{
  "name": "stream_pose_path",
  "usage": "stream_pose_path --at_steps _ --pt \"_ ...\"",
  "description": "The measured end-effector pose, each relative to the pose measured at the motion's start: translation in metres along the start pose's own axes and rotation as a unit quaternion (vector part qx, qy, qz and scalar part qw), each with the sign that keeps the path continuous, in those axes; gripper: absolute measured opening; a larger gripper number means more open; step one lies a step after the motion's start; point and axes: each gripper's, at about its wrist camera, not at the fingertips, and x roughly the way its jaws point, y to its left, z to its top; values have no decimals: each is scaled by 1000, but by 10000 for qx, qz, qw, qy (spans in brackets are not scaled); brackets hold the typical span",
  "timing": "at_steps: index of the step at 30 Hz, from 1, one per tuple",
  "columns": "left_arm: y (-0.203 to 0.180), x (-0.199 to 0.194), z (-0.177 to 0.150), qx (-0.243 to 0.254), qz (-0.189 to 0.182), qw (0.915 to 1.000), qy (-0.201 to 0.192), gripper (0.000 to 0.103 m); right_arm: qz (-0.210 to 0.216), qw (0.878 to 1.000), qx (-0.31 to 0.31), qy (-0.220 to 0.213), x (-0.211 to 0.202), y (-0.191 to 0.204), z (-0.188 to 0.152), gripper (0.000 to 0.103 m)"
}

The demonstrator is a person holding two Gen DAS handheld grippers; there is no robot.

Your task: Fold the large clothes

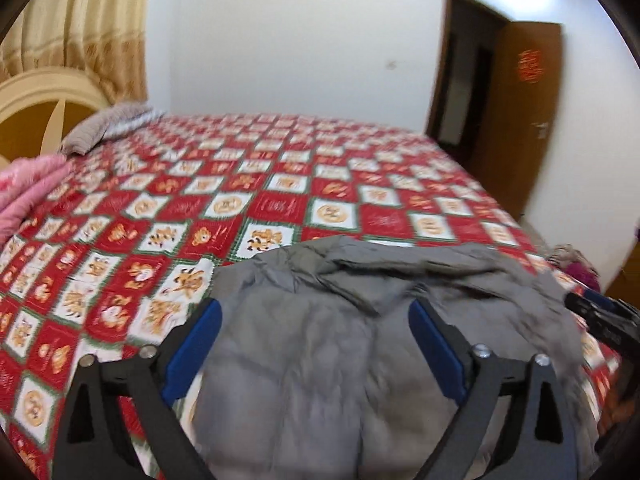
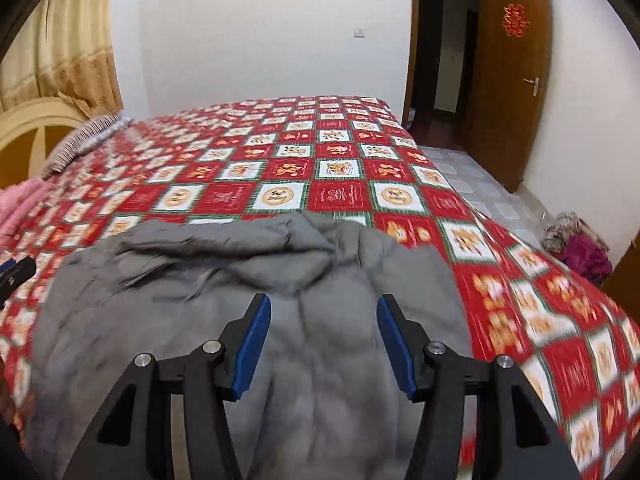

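Grey padded jacket (image 1: 360, 340) fills the bottom of the left wrist view, spread on the bed (image 1: 280, 184) w/ its red-and-white checked cover. Left tongs (image 1: 316, 344) hang over it, spread wide, blue pads (image 1: 196, 348) well apart, nothing pinched between them. Jacket's upper part, hood or collar, I can't tell which, lies bunched and creased along the far edge. Right tongs poke in at the right edge as a dark shape. Pink bedding (image 1: 28, 196) and a grey pillow (image 1: 108, 128) sit near the headboard, well apart from the jacket. View is blurred, so seams are hard to read.

Right wrist view: same jacket (image 2: 200, 300) right under the right tongs (image 2: 324, 340), which stand partly spread, pads (image 2: 256, 340) clear of the cloth as far as I can tell, holding nothing. Jacket's right side lies near the bed edge; tiled floor (image 2: 492, 192) beyond, w/ a heap of clothes (image 2: 576, 244) on it by the wall. Open door (image 2: 508, 80) at back.

Risks, as I judge them: puffy, slick fabric, so a shallow pinch could catch only the outer layer and the fold would come up lopsided. Bunched top could get folded in as a lump unless it's smoothed first. If I pull toward the right, the jacket could slide off the edge to the floor. Both tongs work close over one garment, so they could knock each other.
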Motion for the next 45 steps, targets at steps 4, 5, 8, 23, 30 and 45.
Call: stream_pose_path --at_steps 4,5,8,23,30,45 --pt "1 -57 -29 255 -205 9993 -166 102 40 9999 70 -96 -55 -2 -30 60" --pt "2 -65 -35 287 -232 9992 -152 102 82 9998 34 -151 -69 -1 -37 63" --pt "6 -90 -57 322 -385 9987 -31 103 159 9996 -12 -234 -102 0 -58 65" --pt "21 -183 -122 400 -774 9960 -195 103 1151 9731 757 -1845 -264 -36 -116 65" --pt "41 -239 -108 505 -957 9925 -564 103 2219 9662 919 -932 -320 -62 -118 65" --pt "66 -197 -142 501 -591 9942 743 103 964 9922 -476 633 -352 -84 -213 82"
